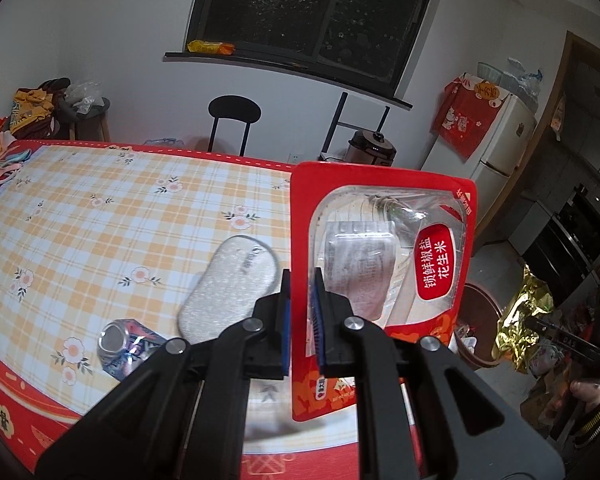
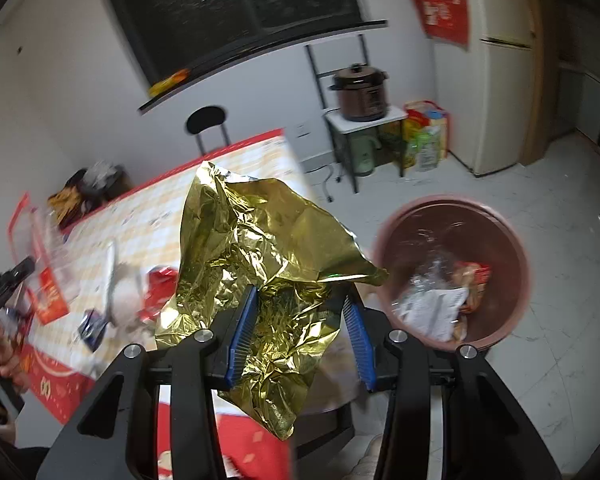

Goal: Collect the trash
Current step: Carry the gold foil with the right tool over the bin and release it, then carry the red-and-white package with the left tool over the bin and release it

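- The left gripper [image 1: 301,312] had its pads pinched on the lower left edge of a red peanut packet [image 1: 380,256], held upright at centre frame above the table [image 1: 100,216].
- The packet looked light, stiff at its clear window (an edge pinch seemed enough).
- The right gripper [image 2: 300,336] stood wide, its fingers apart, with gold foil [image 2: 260,256] lying loosely between them; grip uncertain.
- The foil looked feather-light, crinkly and slippery, best bunched.
- The bin [image 2: 516,240] sat at right, already holding wrappers.
- A crushed can [image 1: 126,342] and a silver pouch [image 1: 230,286] lay at lower left.
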The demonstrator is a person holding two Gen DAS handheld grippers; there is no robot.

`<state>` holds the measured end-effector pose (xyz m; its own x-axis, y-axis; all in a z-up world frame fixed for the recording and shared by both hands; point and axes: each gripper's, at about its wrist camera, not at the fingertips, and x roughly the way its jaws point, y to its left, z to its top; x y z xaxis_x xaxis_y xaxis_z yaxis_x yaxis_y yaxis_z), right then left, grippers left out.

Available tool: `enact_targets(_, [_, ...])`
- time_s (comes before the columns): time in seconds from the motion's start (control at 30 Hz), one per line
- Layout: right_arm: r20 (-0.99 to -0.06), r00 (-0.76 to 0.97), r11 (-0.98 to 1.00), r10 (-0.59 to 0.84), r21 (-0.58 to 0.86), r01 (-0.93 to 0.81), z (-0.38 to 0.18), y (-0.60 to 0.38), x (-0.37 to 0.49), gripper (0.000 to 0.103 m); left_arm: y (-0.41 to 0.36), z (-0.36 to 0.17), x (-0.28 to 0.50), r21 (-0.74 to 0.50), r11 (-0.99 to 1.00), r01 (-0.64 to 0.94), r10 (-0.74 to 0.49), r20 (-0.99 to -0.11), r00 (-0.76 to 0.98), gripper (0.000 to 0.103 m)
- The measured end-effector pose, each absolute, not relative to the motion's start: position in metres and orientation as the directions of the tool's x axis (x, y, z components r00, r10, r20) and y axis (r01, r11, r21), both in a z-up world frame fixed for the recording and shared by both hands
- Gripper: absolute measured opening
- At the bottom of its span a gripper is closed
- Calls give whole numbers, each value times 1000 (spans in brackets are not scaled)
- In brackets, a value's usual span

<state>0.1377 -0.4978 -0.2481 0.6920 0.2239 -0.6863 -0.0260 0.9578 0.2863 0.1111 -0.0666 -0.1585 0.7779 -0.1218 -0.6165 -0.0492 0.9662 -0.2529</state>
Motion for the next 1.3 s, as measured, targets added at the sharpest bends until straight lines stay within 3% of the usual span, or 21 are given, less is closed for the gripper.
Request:
enact_targets(0.43, [-717, 694, 925, 56, 299, 234, -282, -640, 184, 43, -115, -143, 113, -208, 971, -115, -42, -627, 778, 12])
enact_targets(0.8, [-776, 627, 916, 76, 303, 264, -325, -661, 233, 45, -131, -142, 101, -174, 964, -203, 41, -653, 756, 12])
enact_targets(0.9, [-784, 614, 914, 94, 312, 259, -331, -657, 241, 60, -131, -141, 100, -171, 963, -209, 46, -659, 751, 12])
enact_targets(1.07, [-771, 630, 907, 97, 329, 263, -326, -653, 239, 71, -134, -139, 103, -166, 967, -192, 35, -661, 750, 12])
enact_targets(1.3, [-711, 702, 896, 41, 336, 289, -289, -664, 216, 94, -144, -135, 120, -171, 979, -110, -29, -653, 757, 12])
